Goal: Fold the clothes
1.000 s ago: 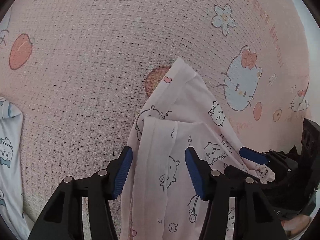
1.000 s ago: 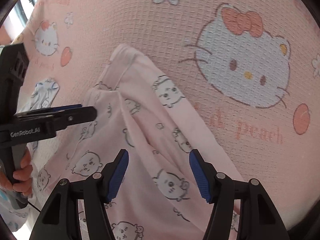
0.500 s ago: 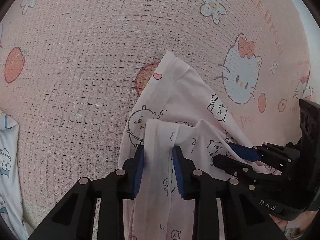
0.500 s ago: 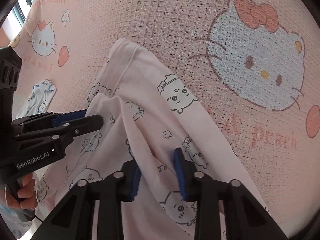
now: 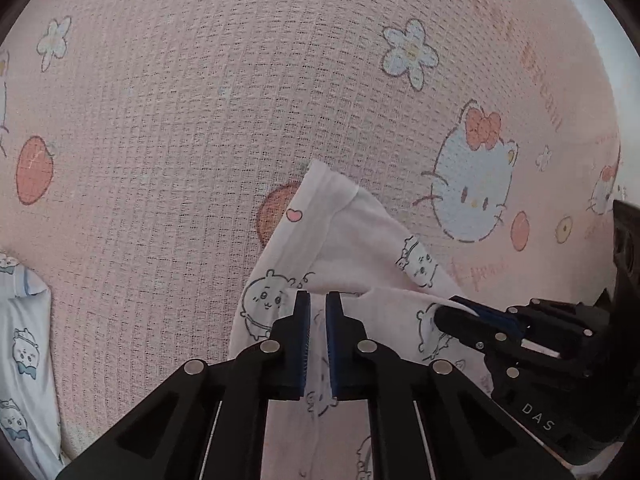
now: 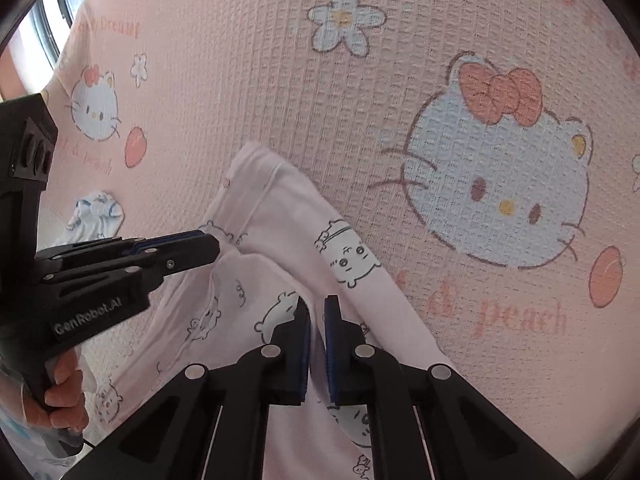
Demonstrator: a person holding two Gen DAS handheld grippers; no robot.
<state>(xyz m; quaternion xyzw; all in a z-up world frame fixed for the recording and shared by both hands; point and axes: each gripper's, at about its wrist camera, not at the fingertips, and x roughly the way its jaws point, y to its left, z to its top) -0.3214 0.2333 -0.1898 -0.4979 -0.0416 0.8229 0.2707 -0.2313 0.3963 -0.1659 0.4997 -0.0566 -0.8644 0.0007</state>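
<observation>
A pale pink garment (image 5: 352, 236) printed with small cartoon bears lies on a pink waffle blanket (image 5: 180, 120), one end pointing away from me. My left gripper (image 5: 317, 304) is shut on a raised fold of the pink garment (image 6: 280, 216). My right gripper (image 6: 316, 308) is shut on the same raised edge a little to the right. Each gripper shows in the other's view: the right gripper (image 5: 460, 312) at lower right, the left gripper (image 6: 200, 246) at left. The cloth between them is lifted into a ridge.
A white garment with blue bear prints (image 5: 20, 340) lies at the blanket's left edge, also visible as the white garment (image 6: 94, 216). A hand (image 6: 64, 400) holds the left gripper's handle. A window (image 6: 60, 12) shows at the upper left. The pink blanket (image 6: 400, 100) stretches away ahead.
Both grippers went from open around the raised fold to fully shut on it. The pinched cloth has risen slightly off the blanket.
</observation>
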